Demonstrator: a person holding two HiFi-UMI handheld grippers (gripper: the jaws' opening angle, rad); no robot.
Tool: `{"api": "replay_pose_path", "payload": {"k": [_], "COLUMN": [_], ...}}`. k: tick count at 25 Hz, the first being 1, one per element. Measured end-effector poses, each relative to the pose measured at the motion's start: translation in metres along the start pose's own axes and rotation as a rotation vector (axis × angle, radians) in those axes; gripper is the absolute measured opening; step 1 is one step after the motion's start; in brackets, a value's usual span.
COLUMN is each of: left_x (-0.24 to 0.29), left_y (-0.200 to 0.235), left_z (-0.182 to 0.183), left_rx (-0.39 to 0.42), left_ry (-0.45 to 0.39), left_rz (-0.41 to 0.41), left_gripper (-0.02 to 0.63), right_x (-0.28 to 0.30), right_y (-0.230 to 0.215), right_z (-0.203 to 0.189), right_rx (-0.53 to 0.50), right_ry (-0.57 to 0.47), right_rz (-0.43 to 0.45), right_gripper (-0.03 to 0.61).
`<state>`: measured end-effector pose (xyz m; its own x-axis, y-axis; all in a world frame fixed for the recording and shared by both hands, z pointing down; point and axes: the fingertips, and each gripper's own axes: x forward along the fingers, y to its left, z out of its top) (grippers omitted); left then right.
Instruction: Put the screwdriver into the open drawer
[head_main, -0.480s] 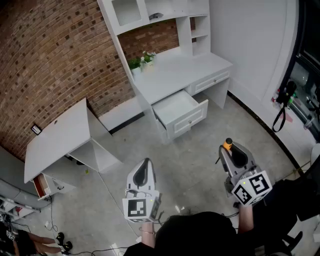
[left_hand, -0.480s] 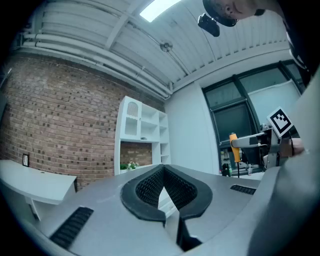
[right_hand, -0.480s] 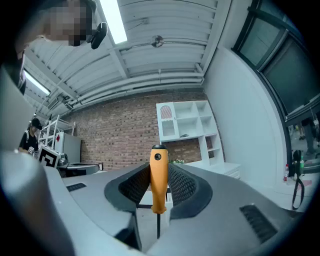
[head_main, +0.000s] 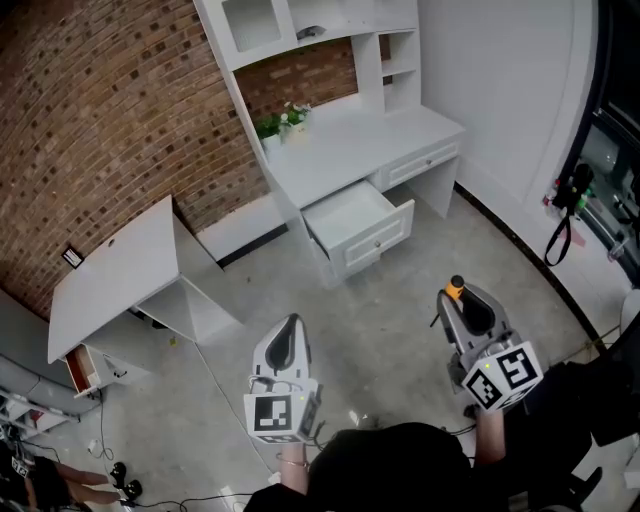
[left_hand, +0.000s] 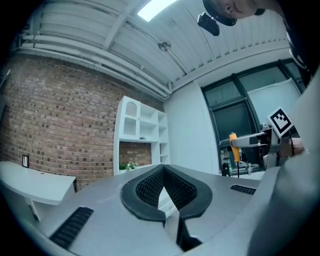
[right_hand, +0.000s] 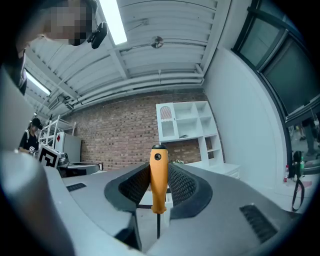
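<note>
Counted in the head view: one low white table (head_main: 115, 280), two hand-held grippers, one white desk (head_main: 340, 150) with a shelf unit above it, one open drawer (head_main: 380, 240), one shut drawer (head_main: 425, 160) and one screwdriver (head_main: 455, 290).

The low table is set at the far left, against the brick wall (head_main: 100, 100), its near edge facing the grey floor (head_main: 390, 320).

The left gripper (head_main: 290, 325) is held level over the floor, well apart from the desk. In the left gripper view its jaws (left_hand: 162, 170) are seen brought together at the tips, with nothing held between them.

The open drawer is pulled out from the left half of the desk, its front edge projecting over the floor; the shut drawer lies to its right. An open stretch of floor is noted between both grippers and the drawer front.

The right gripper (head_main: 457, 298) is held near level, further right, well short of the drawer. In the right gripper view its jaws (right_hand: 159, 170) are seen clamped on the orange handle of the screwdriver (right_hand: 158, 185), which is gripped upright with the dark shaft pointing down
</note>
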<state>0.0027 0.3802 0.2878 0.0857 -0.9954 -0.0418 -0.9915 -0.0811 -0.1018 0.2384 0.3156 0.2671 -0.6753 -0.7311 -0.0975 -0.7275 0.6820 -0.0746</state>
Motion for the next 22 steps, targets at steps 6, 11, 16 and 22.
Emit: {"api": "replay_pose_path", "payload": {"k": [6, 11, 16, 22], "left_x": [0.007, 0.008, 0.014, 0.039], "left_y": [-0.018, -0.023, -0.006, 0.010], "left_z": [-0.003, -0.012, -0.022, -0.037], "left_rx": [0.007, -0.011, 0.004, -0.009], "left_ry": [0.018, 0.042, 0.075, 0.095], "left_rz": [0.001, 0.035, 0.075, 0.094], "left_gripper": [0.008, 0.009, 0.009, 0.008], "right_x": [-0.002, 0.007, 0.022, 0.053], "right_y": [-0.014, -0.024, -0.029, -0.045], "right_z": [-0.002, -0.006, -0.015, -0.027], "right_rx": [0.002, 0.012, 0.032, 0.039], "right_ry": [0.002, 0.010, 0.028, 0.042], "right_rz": [0.011, 0.033, 0.050, 0.048], "right_gripper": [0.114, 0.114, 0.114, 0.114]}}
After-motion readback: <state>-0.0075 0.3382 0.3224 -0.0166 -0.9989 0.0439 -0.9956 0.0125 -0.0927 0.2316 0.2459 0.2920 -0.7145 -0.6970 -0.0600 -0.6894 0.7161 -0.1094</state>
